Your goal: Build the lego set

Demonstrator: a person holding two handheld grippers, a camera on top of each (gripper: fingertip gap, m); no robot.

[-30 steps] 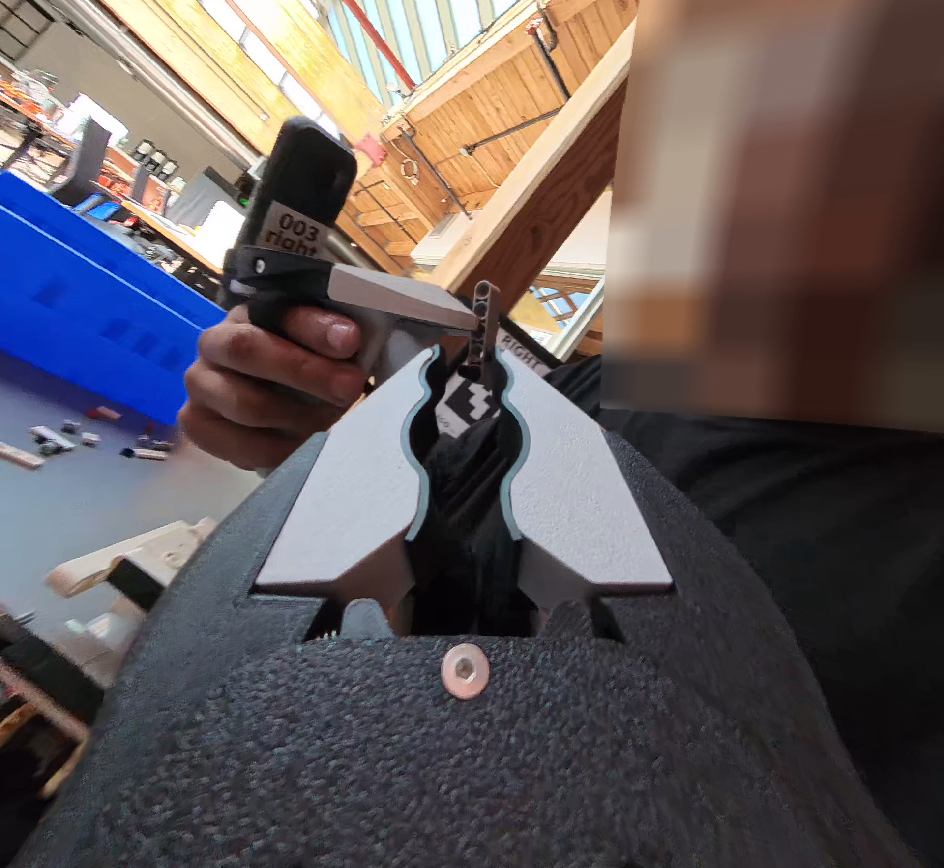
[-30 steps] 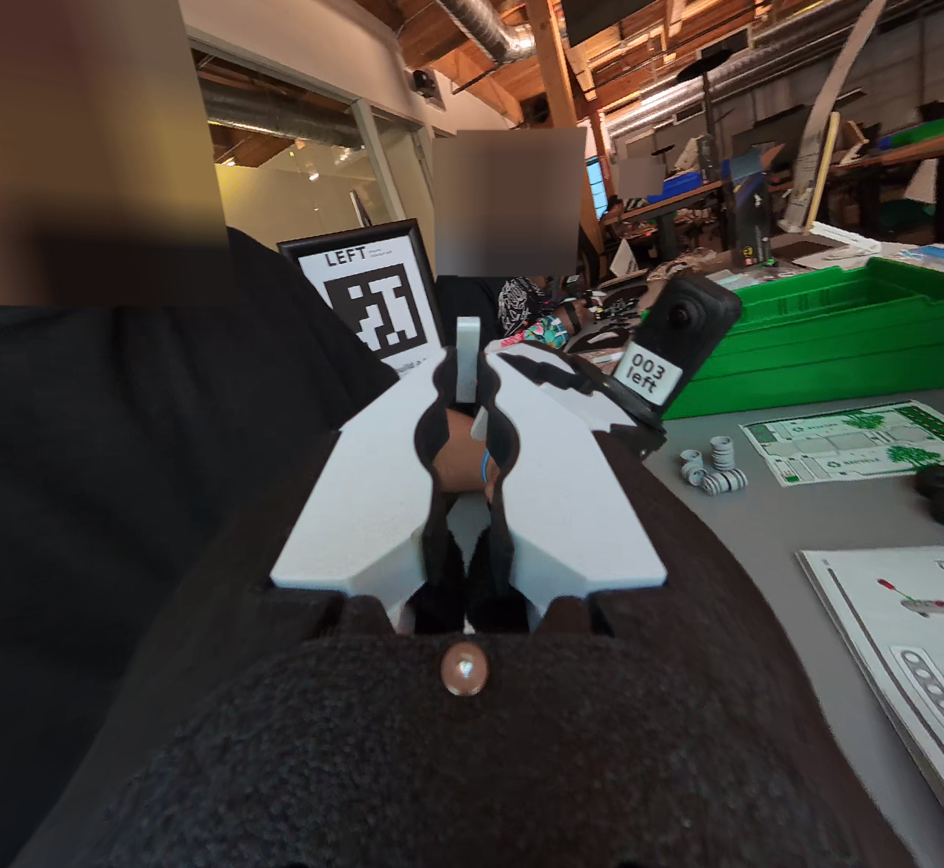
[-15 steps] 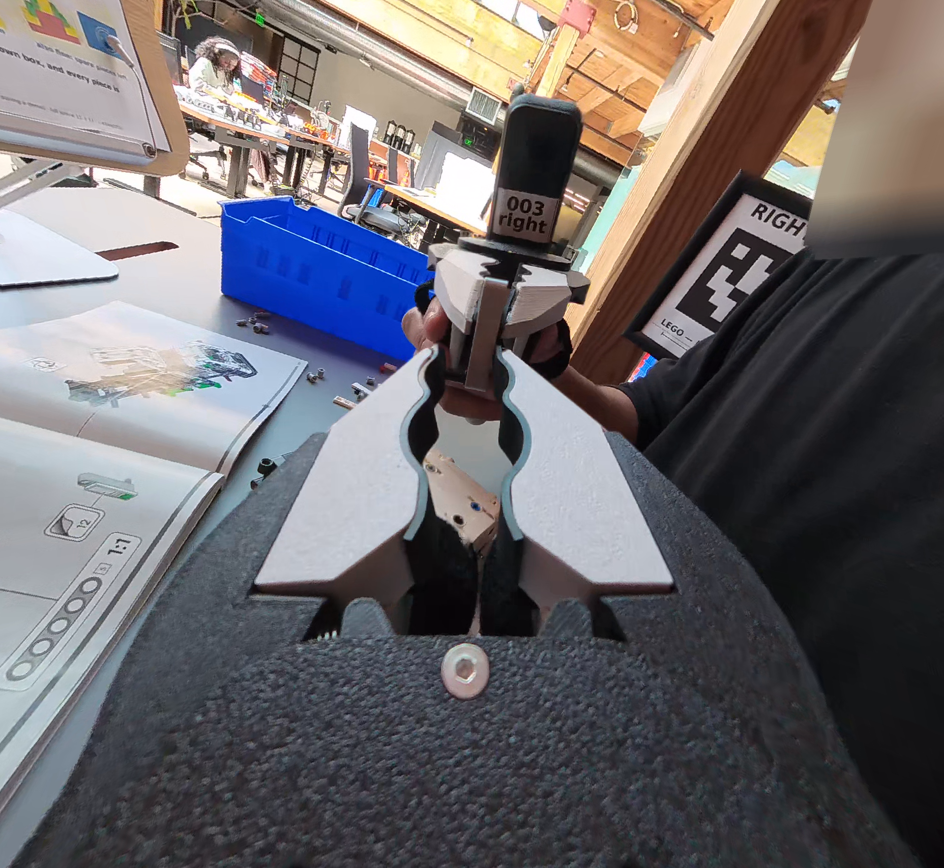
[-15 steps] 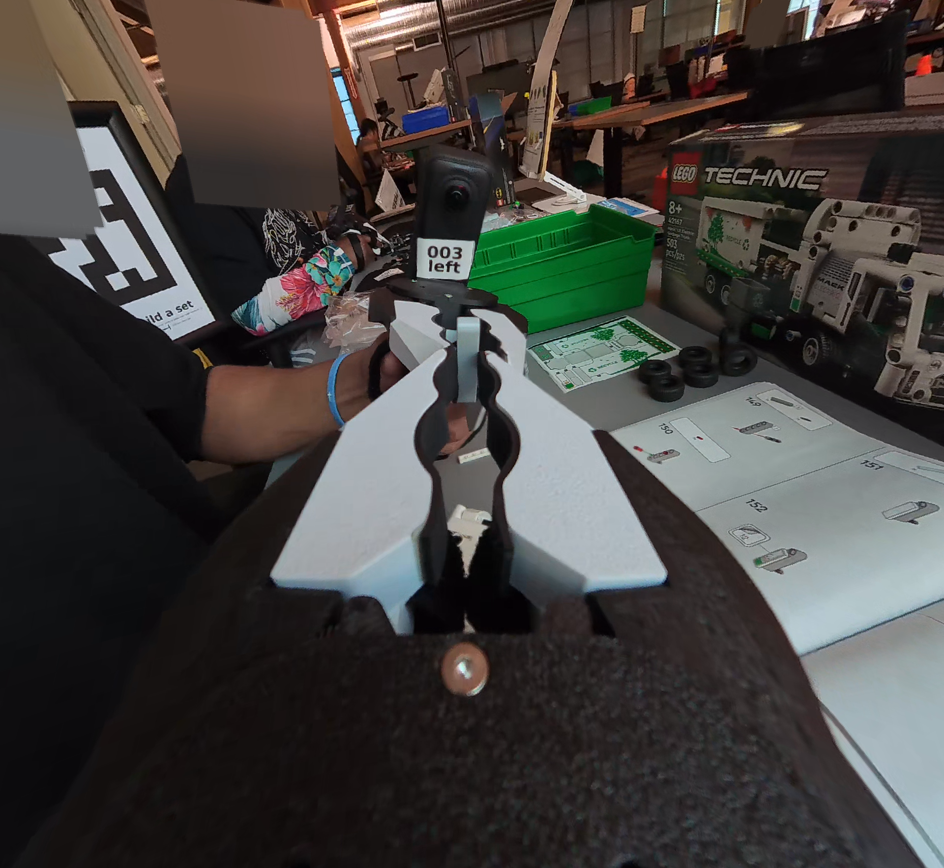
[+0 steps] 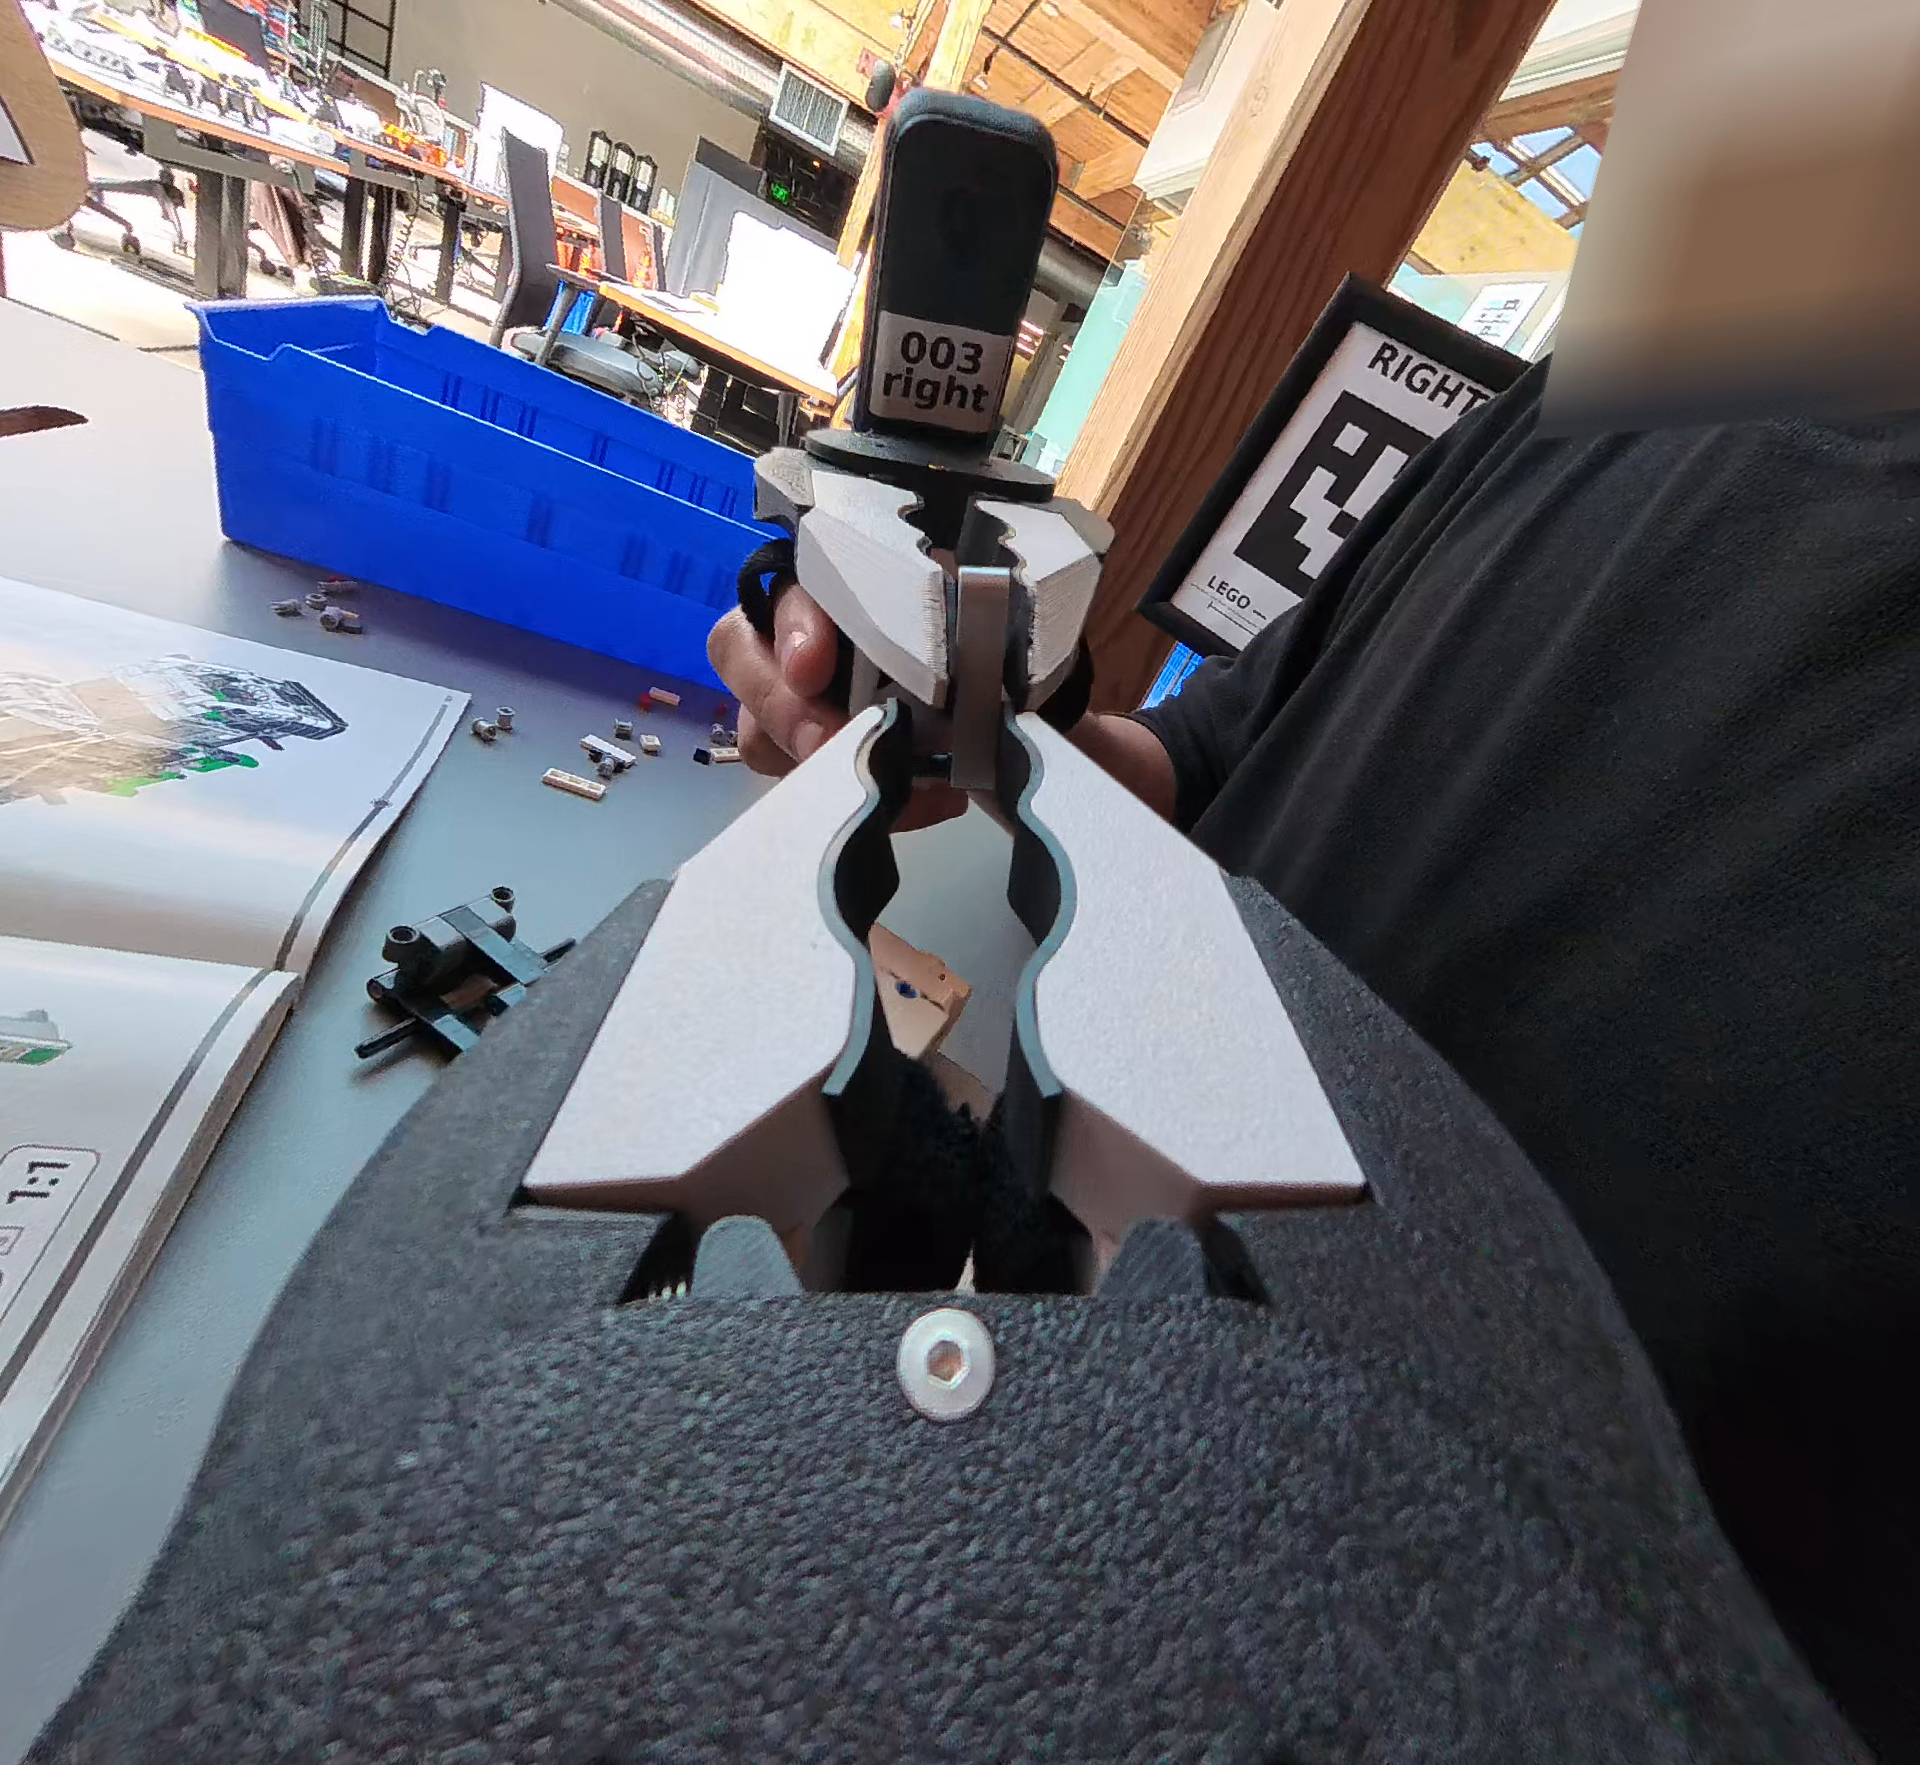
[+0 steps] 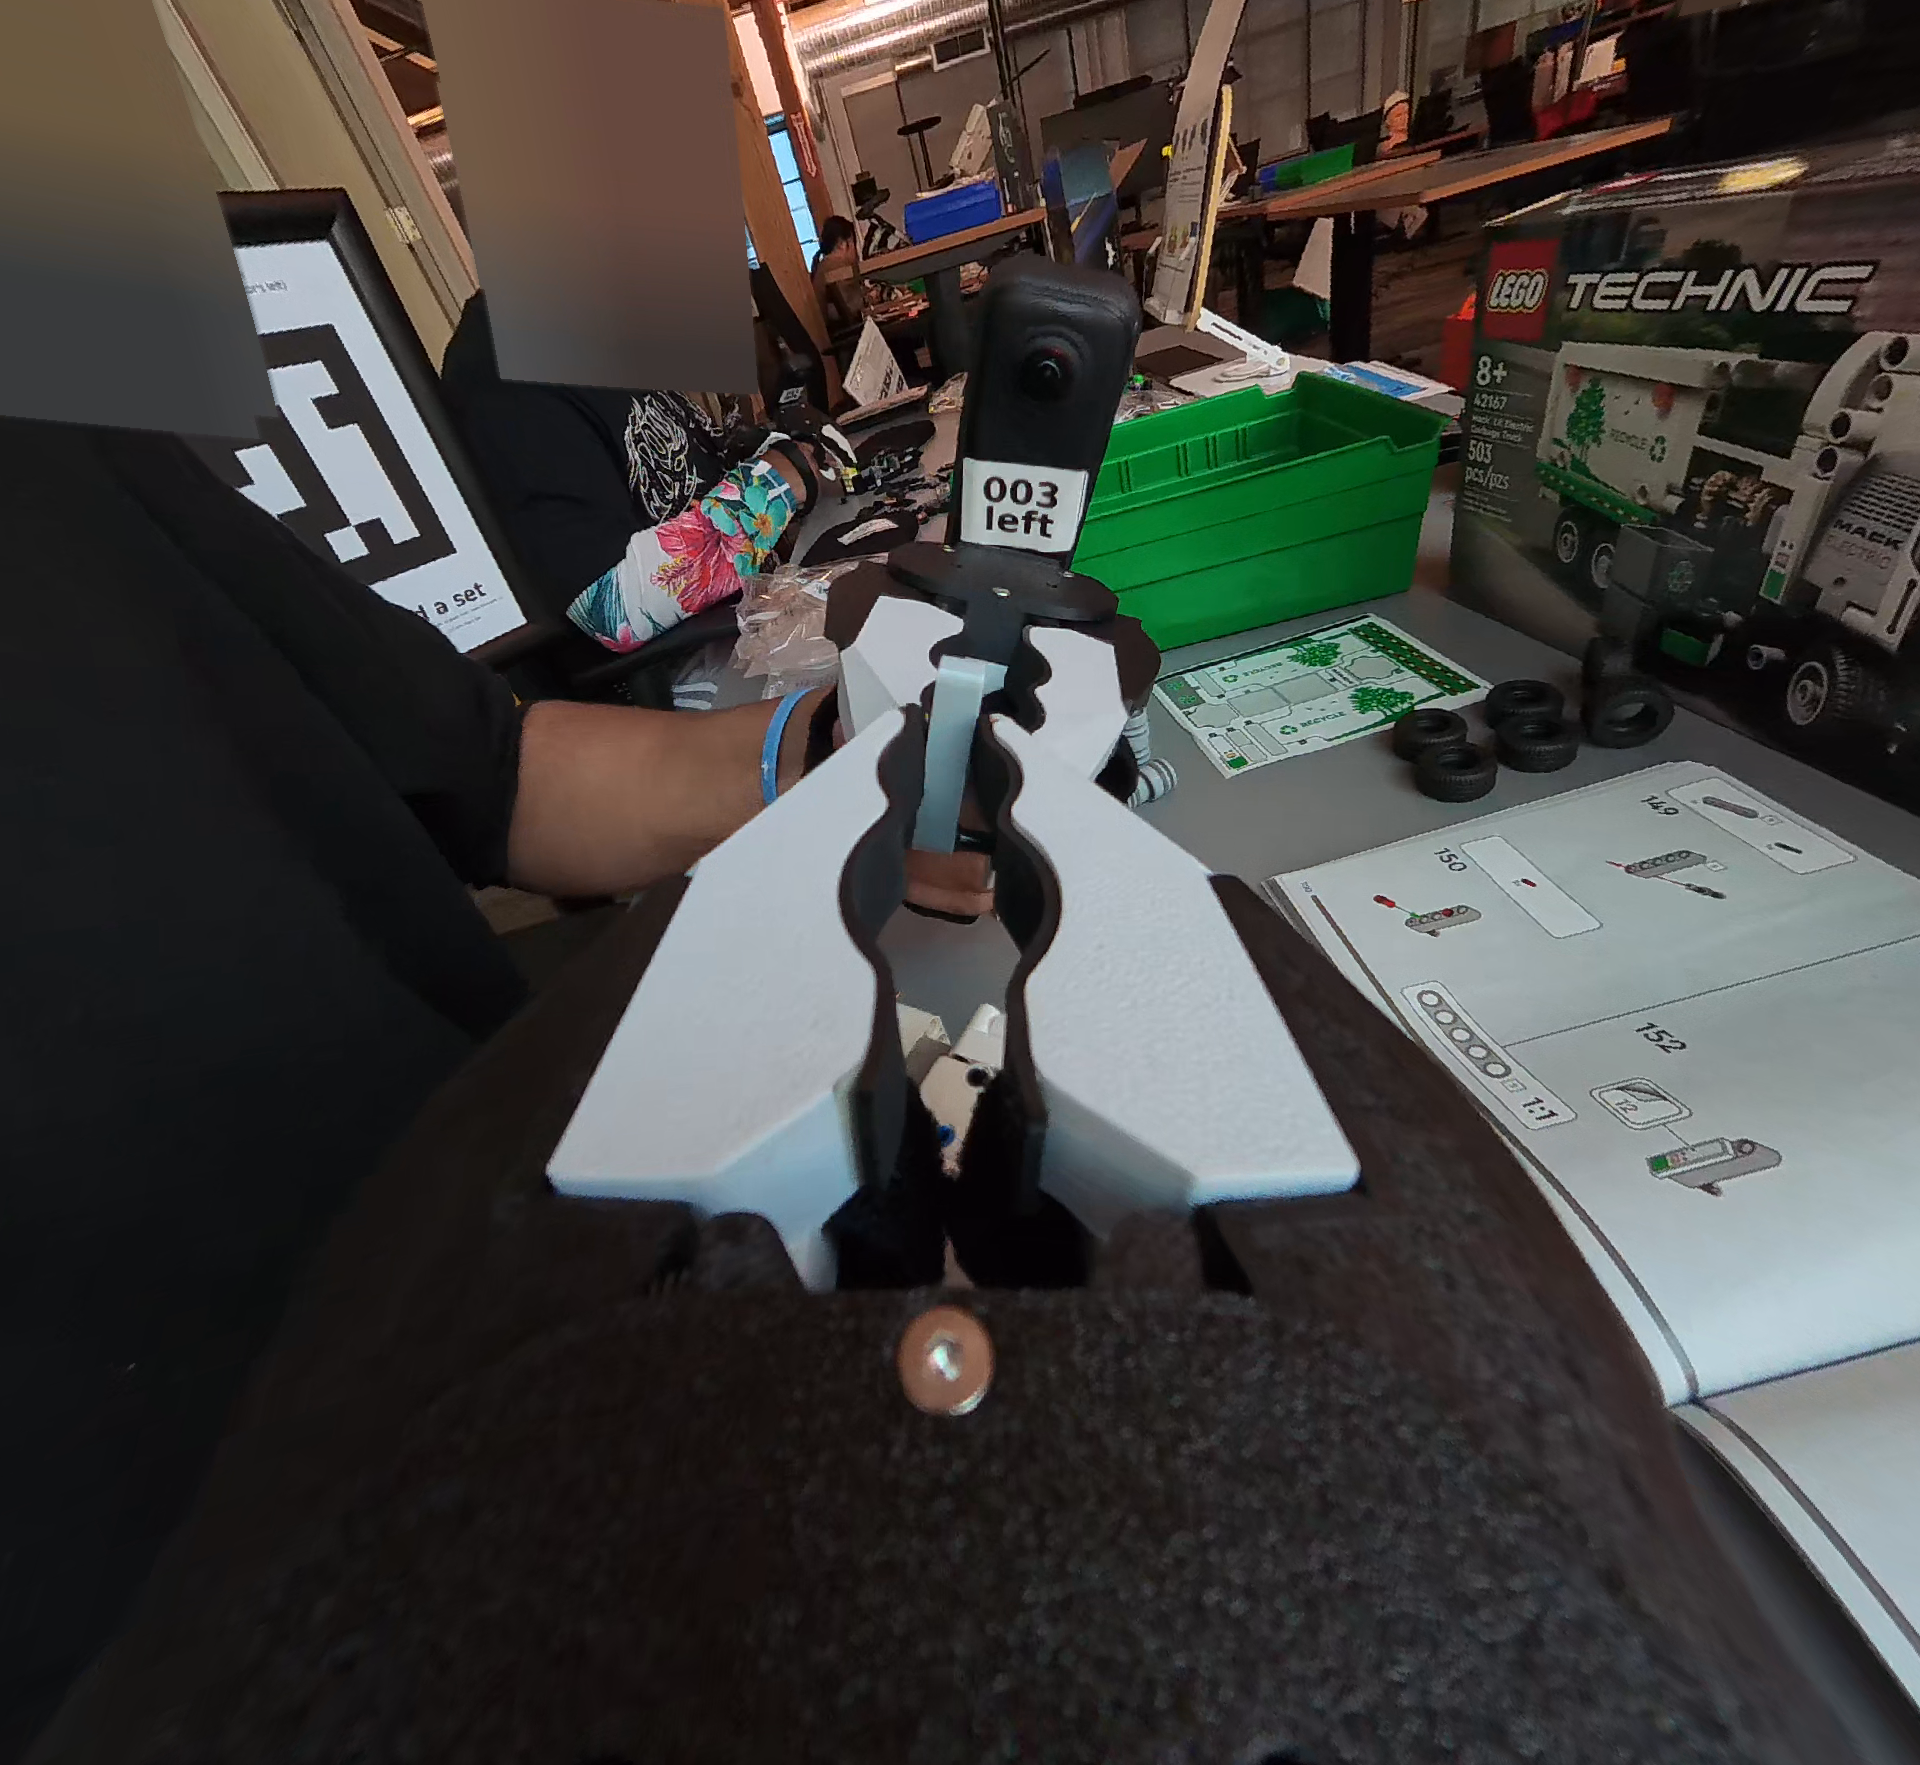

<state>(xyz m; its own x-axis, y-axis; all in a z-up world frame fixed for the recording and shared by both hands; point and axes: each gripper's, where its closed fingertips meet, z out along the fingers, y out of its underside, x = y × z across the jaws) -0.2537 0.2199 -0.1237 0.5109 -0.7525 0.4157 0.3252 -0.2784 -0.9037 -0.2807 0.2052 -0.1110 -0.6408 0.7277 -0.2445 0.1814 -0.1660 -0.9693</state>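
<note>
— What's biggest here?

— The grey table (image 5: 540, 842). On it stand a printed cardboard set box (image 6: 1662, 427), a blue plastic bin (image 5: 468, 479), a green plastic bin (image 6: 1247, 500) and an open white instruction booklet (image 6: 1558, 988).

— And the tools?

— A second ago both pointed up toward the ceiling; now they are level above the table, tip to tip. The right tool (image 6: 951, 739) is clamped on a flat light-grey lego beam (image 5: 980, 676). The left tool (image 5: 948, 728) has its fingers narrowly apart around the beam's lower end; I cannot tell if it grips.

— Smaller things?

— Black rubber tyres (image 6: 1527, 728) lie in front of the box, a small black lego assembly (image 5: 457, 962) beside the booklet, and loose small pieces (image 5: 613, 754) near the blue bin.
</note>
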